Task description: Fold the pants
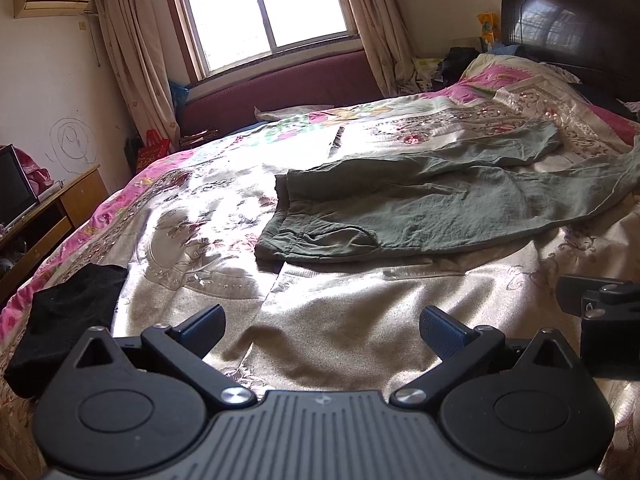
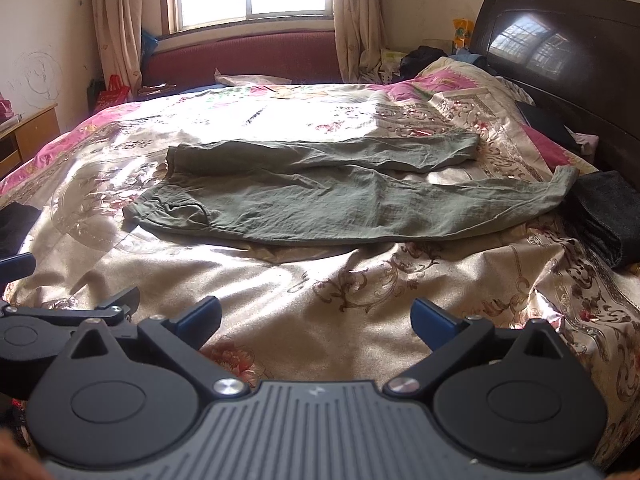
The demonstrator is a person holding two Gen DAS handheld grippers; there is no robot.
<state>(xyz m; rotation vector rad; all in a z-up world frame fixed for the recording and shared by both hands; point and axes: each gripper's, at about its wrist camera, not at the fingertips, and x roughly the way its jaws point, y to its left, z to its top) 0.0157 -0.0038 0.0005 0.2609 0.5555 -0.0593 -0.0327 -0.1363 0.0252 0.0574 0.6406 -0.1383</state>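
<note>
Olive-green pants (image 1: 420, 204) (image 2: 320, 200) lie spread flat across the bed, waistband to the left, both legs running right toward the headboard. The far leg rests partly apart from the near one. My left gripper (image 1: 322, 330) hovers open over bare bedspread, short of the waistband. My right gripper (image 2: 316, 322) is also open above the bedspread, in front of the near leg. Neither touches the pants. Part of the right gripper shows at the right edge of the left wrist view, and the left gripper shows at the left edge of the right wrist view.
A floral satin bedspread (image 2: 360, 292) covers the bed. A black garment (image 1: 60, 320) lies at the near left. A folded dark cloth (image 2: 608, 216) sits at the right beside a leg cuff. The dark headboard (image 2: 560, 52) stands right; a wooden desk (image 1: 52, 208) stands left.
</note>
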